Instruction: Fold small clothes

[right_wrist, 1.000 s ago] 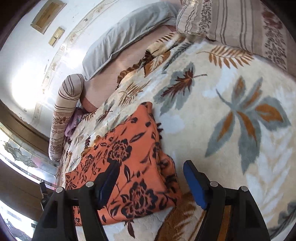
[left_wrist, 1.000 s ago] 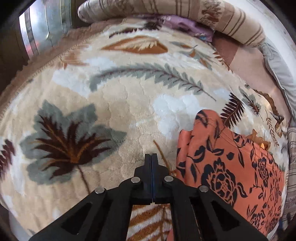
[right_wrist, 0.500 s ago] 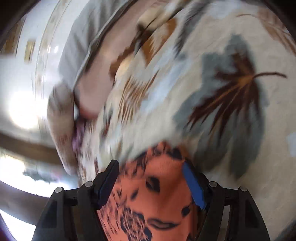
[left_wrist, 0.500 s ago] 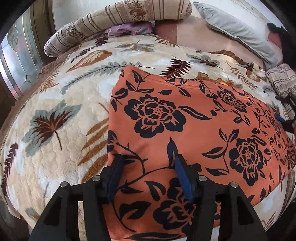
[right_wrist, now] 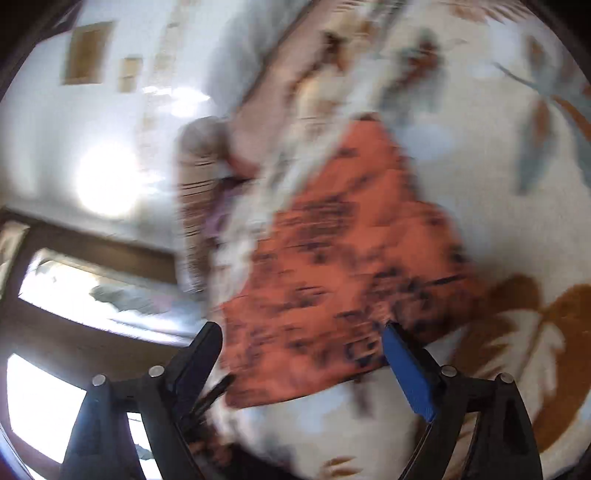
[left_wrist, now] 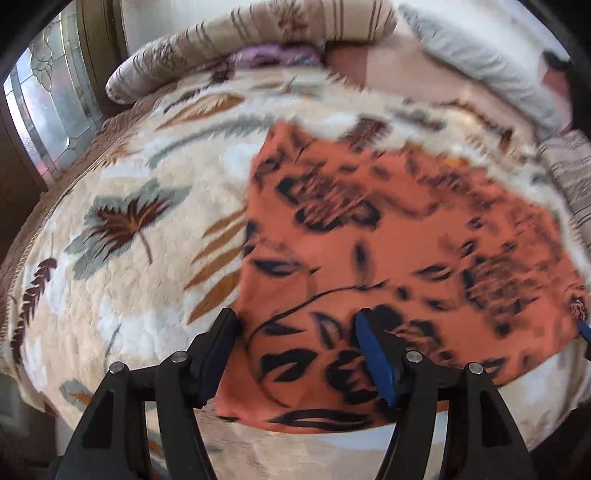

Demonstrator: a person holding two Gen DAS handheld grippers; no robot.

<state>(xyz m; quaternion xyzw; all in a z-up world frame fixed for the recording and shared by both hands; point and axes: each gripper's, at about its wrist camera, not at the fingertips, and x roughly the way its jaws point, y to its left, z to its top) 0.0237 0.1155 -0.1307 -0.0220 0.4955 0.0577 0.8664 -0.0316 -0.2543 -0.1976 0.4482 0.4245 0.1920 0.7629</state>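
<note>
The orange cloth point(left_wrist: 388, 229) with its black flower print lay spread flat on the leaf-patterned blanket point(left_wrist: 122, 229) covering the bed, a soft broad surface that suited laying a garment out for folding. In the left wrist view, the left gripper point(left_wrist: 297, 332) hovered over the near left corner of the cloth with its jaws apart and nothing between them, the black finger at the cloth's left edge and the blue-padded finger over the print; that spacing looked like a set-up for pinching the near hem. A striped pillow point(left_wrist: 258, 33) and a grey pillow point(left_wrist: 476, 62) sat at the far end of the bed, well apart from the cloth, so the working area was free of them. In the right wrist view, heavily blurred, the right gripper point(right_wrist: 301, 341) was also held with its jaws apart and empty, straddling the near edge of the cloth point(right_wrist: 351, 258) from the opposite side. With 1 gripper at each end of the same edge, the likely plan was to lift both corners together and carry them over evenly. A window point(right_wrist: 74, 288) showed at the left.
</note>
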